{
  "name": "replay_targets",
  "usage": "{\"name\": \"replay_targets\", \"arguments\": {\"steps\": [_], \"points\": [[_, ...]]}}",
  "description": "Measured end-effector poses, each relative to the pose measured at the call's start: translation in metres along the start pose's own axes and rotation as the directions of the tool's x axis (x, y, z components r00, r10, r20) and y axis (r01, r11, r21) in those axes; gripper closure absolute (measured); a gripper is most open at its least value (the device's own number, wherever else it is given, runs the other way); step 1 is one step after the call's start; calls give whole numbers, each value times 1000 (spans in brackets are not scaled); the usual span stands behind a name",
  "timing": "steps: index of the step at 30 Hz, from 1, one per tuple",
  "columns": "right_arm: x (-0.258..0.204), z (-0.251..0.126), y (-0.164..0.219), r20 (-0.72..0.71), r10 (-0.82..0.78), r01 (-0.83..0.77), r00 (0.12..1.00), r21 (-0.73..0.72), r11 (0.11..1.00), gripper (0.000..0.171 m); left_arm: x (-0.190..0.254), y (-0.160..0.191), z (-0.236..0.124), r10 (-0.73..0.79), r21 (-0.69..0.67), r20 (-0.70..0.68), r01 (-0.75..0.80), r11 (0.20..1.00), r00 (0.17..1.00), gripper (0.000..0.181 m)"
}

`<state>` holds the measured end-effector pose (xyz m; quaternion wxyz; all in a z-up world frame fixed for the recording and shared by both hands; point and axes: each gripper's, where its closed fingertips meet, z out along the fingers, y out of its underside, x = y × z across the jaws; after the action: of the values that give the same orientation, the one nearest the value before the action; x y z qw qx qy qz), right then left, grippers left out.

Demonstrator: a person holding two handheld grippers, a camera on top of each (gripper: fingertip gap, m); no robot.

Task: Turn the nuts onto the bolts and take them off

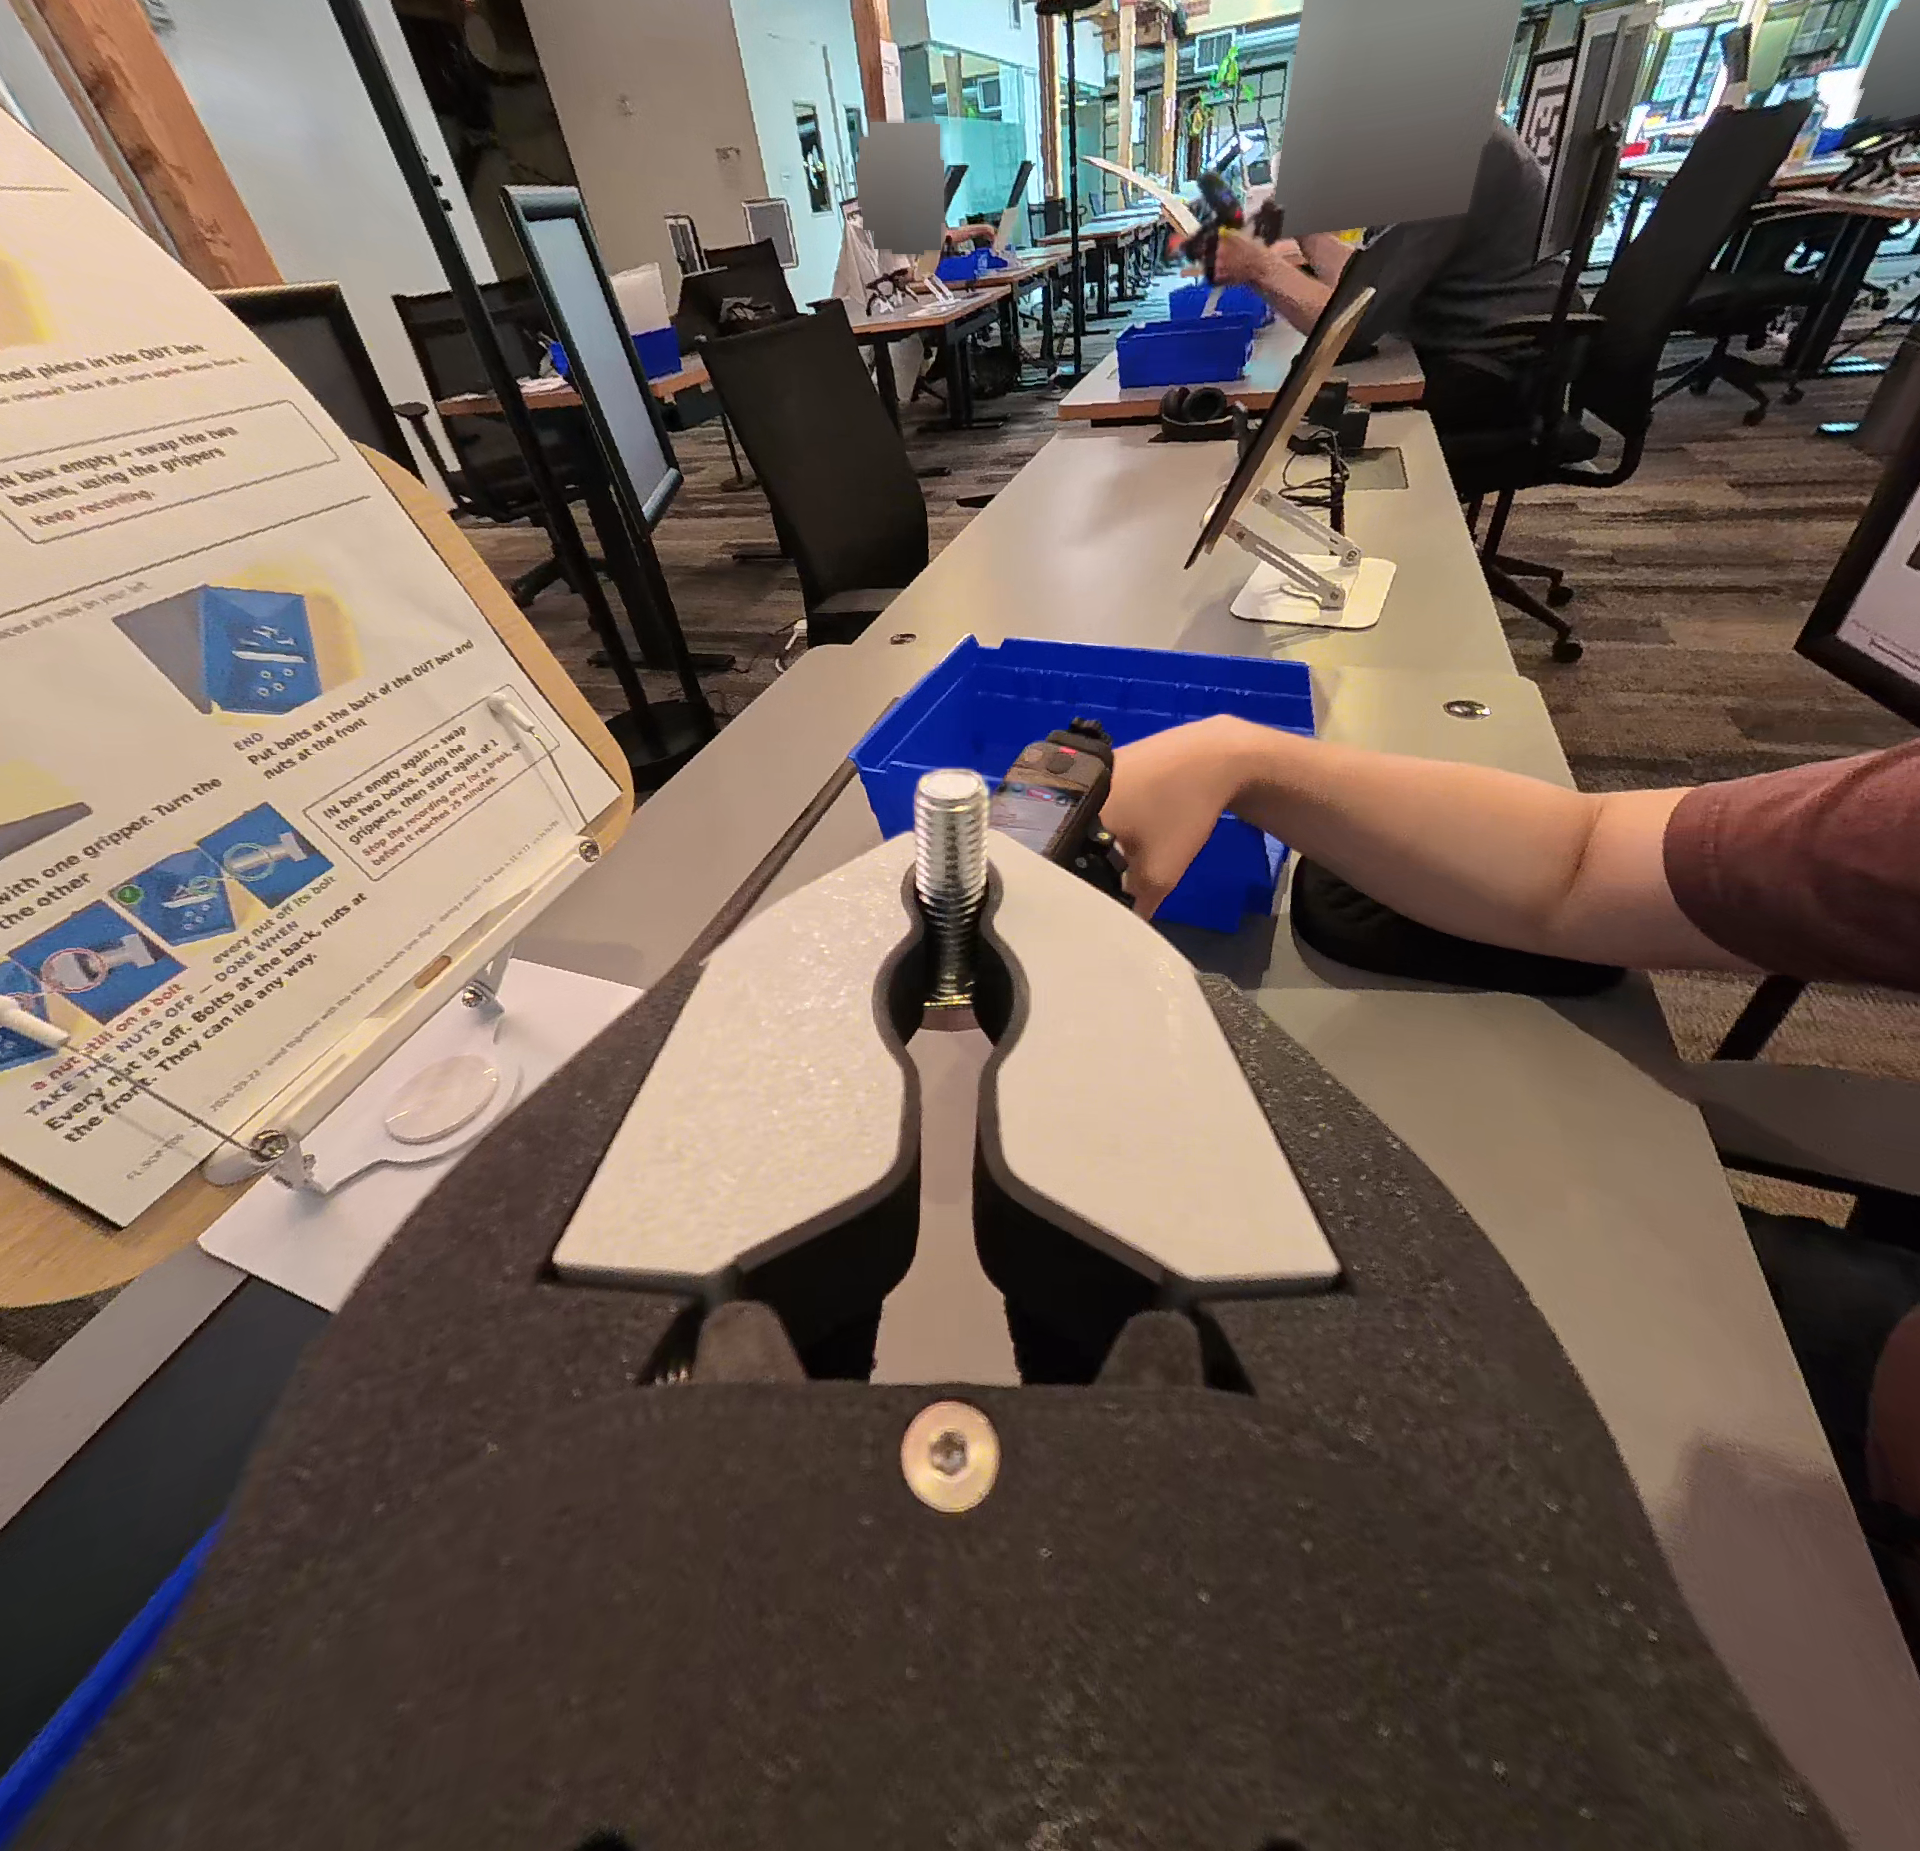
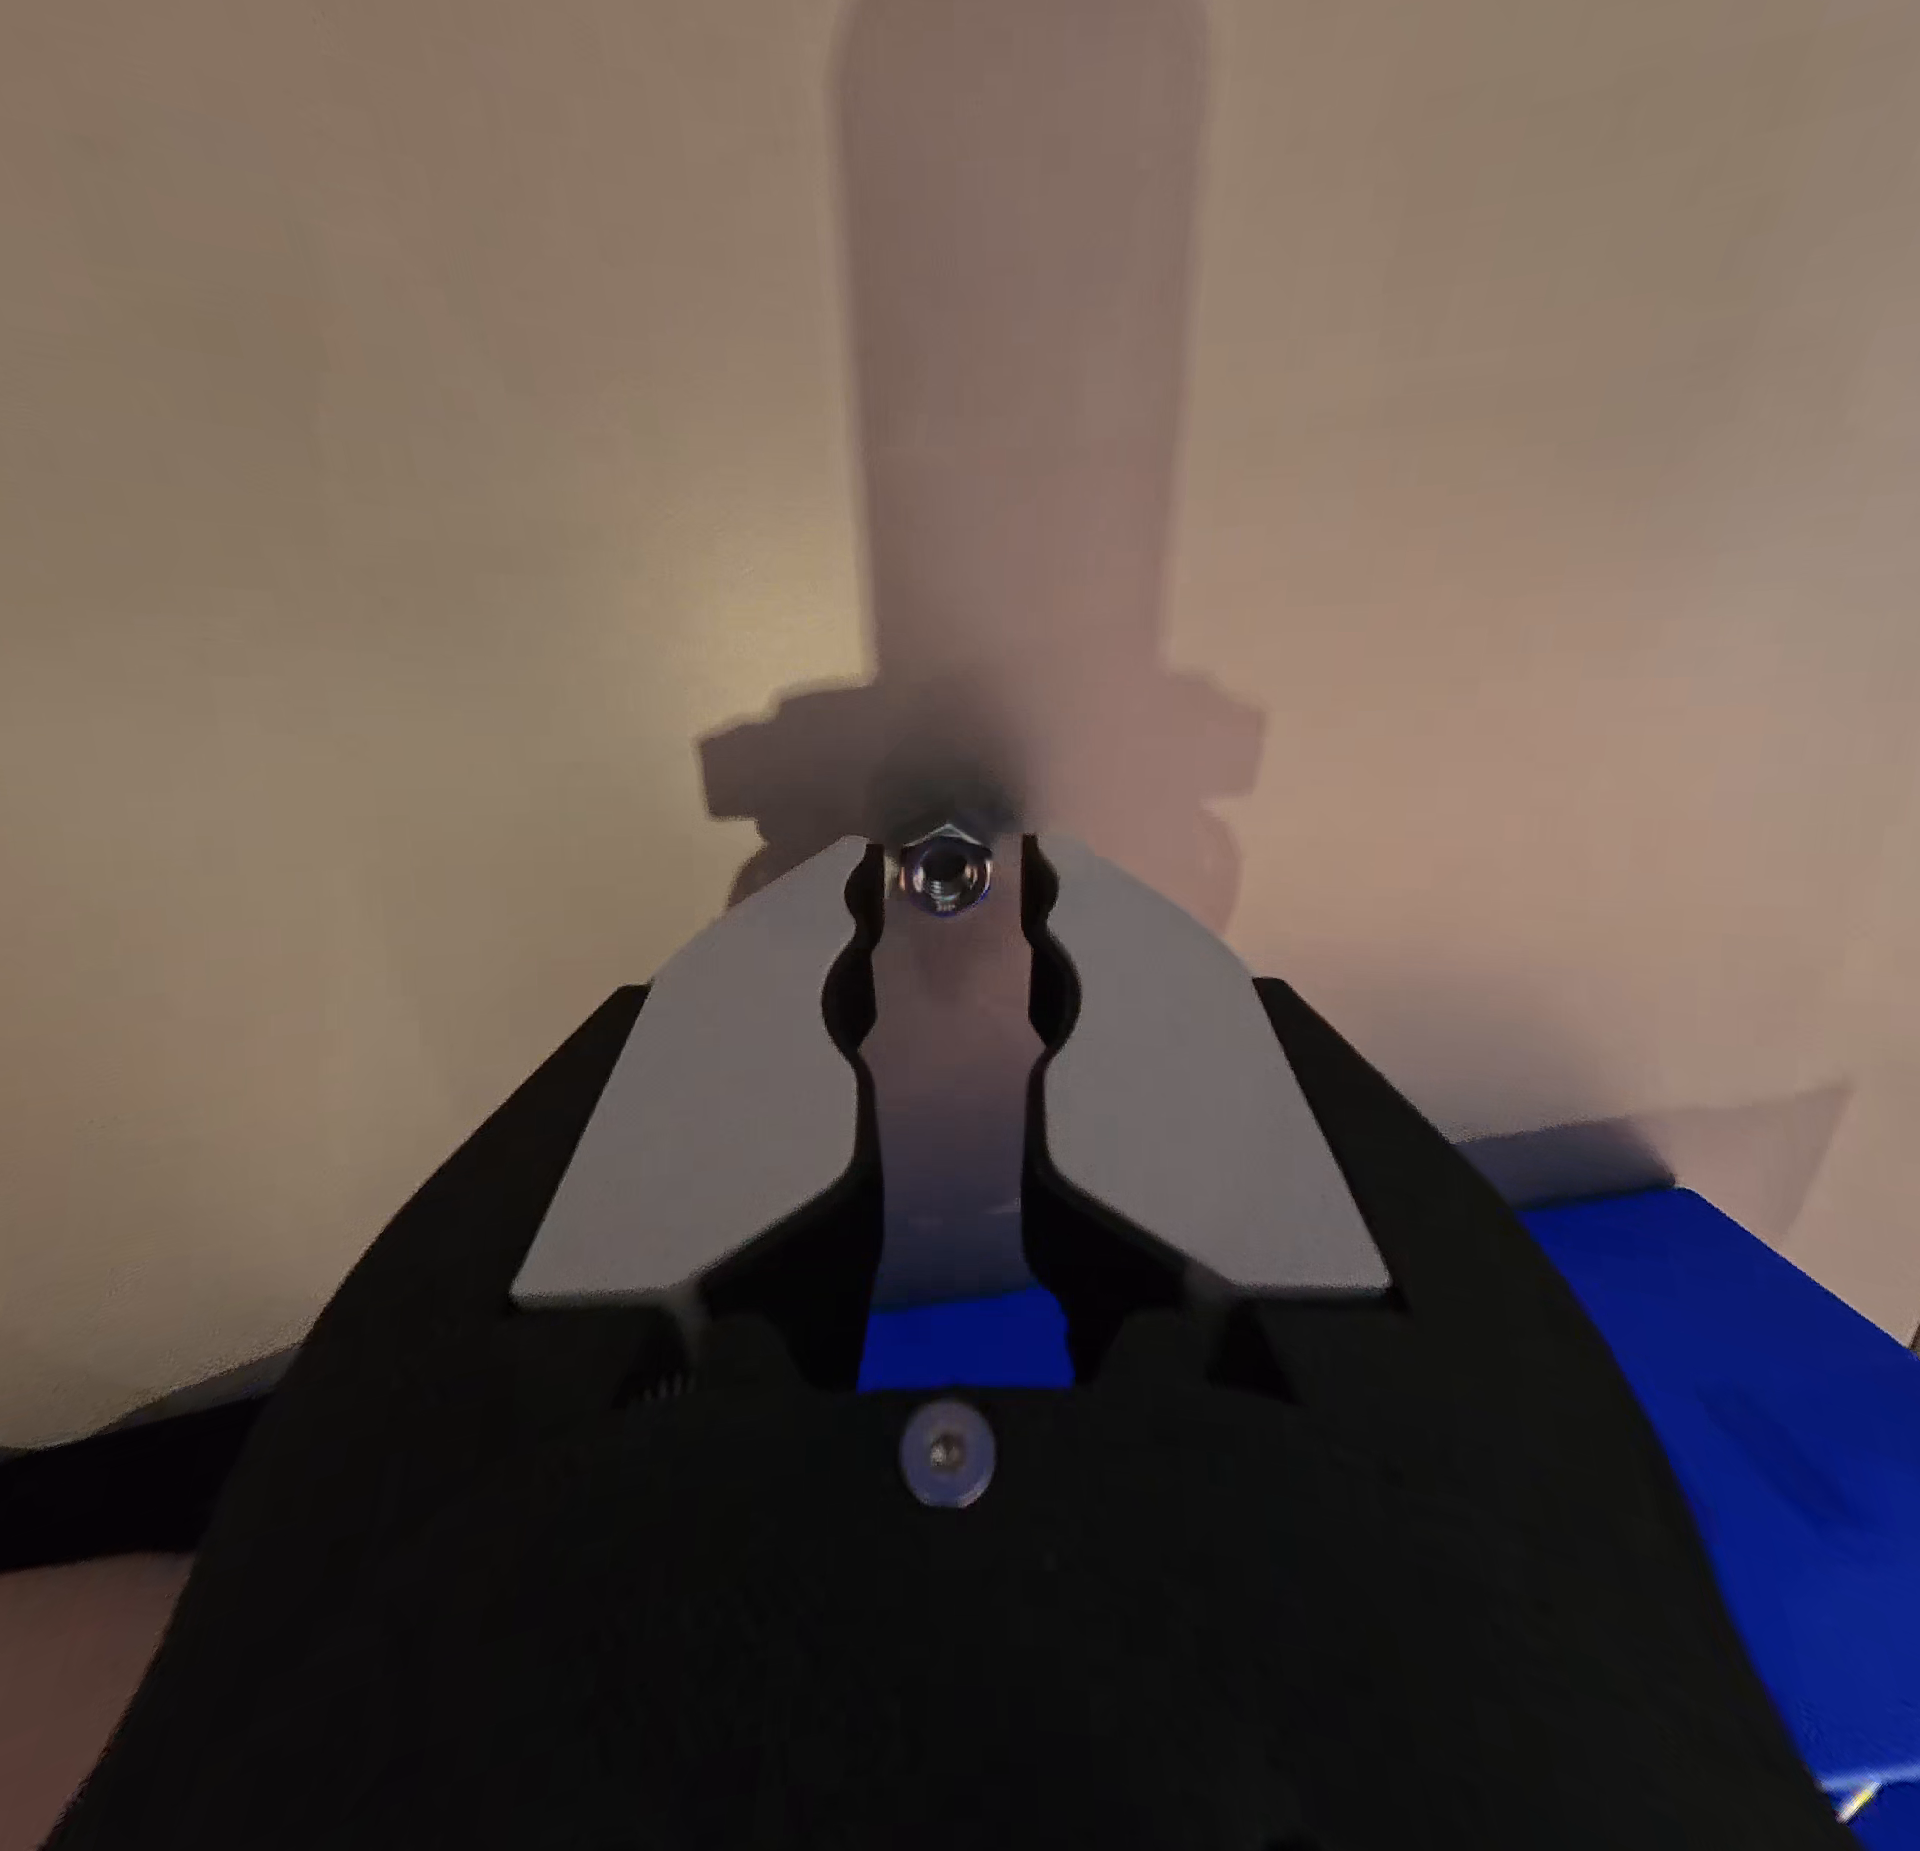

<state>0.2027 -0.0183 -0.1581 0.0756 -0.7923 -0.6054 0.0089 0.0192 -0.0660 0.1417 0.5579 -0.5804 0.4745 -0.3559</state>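
The left gripper (image 1: 951,892) is clamped on a bolt (image 1: 951,845), threaded end pointing far. The right gripper (image 2: 943,871) pinches a nut (image 2: 943,874) at its fingertips, near the blue bin (image 1: 1091,700) on the right. This looks like the joining step: next, align the nut's hole with the bolt tip and turn

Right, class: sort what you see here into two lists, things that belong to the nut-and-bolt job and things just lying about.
Belongs to the job:
- bolt, clamped in the left gripper
- nut, at the tips of the right gripper
- blue bin
- instruction sheet

Just lying about:
- headphones
- tablet stand
- office chair
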Motion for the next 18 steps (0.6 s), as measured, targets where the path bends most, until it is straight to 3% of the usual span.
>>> {"name": "replay_targets", "arguments": {"steps": [11, 15, 18], "points": [[-1, 1, 6, 21, -4, 4, 1000, -24, 1000, 153, 5, 15, 19, -1, -74, -36, -2, 997, 999, 178], [-3, -53, -12, 3, -11, 10, 1000, 200, 980, 153, 1, 33, 33, -1, -140, -29, -4, 990, 1000, 178], [-17, -129, -35, -48, -65, 81, 997, 516, 853, 153, 4, 57, 57, -8, -220, -62, -6, 976, 998, 178]]}}
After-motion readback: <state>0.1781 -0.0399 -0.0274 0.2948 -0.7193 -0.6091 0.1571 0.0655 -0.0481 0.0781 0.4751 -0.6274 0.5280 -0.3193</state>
